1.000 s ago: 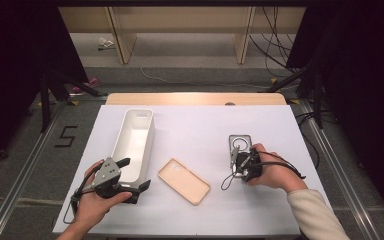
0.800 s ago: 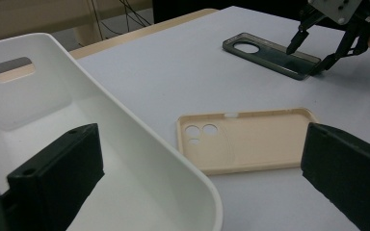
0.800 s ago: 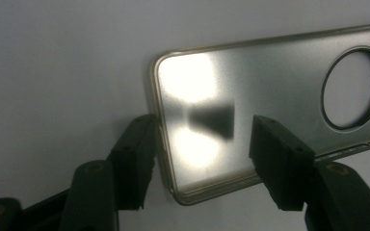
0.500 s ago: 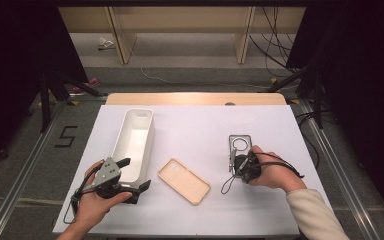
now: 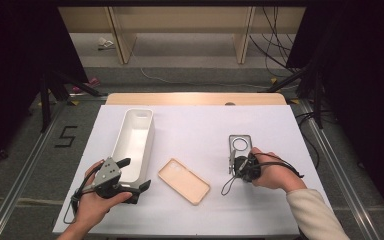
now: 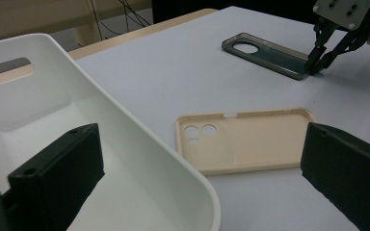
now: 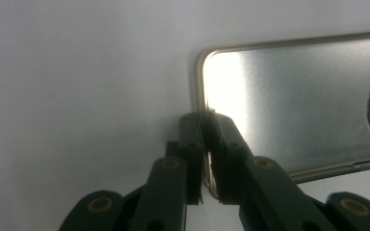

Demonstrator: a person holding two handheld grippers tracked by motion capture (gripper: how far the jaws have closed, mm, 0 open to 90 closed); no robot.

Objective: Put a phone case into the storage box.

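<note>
A grey phone case (image 5: 240, 146) with a round camera hole lies flat at the table's right. My right gripper (image 5: 231, 167) is at its near end. Its jaws have just been closing, and in the right gripper view the gripper (image 7: 205, 118) pinches the case's (image 7: 294, 96) raised rim at a corner. A beige phone case (image 5: 184, 181) lies inner side up in the middle. My left gripper (image 5: 136, 174) stands open at the near end of a white bin (image 5: 135, 140). One jaw is over the bin's (image 6: 125, 144) inside and the other is out over the table, near the beige case (image 6: 250, 139).
The white table sheet (image 5: 195, 125) reaches a wooden strip at the far edge. Shelving legs and cables stand on the floor beyond. The bin holds nothing that I can see.
The right gripper's jaws have drawn together on the near end of the grey case. Both hands stay where they were, and neither case nor the bin has shifted.
</note>
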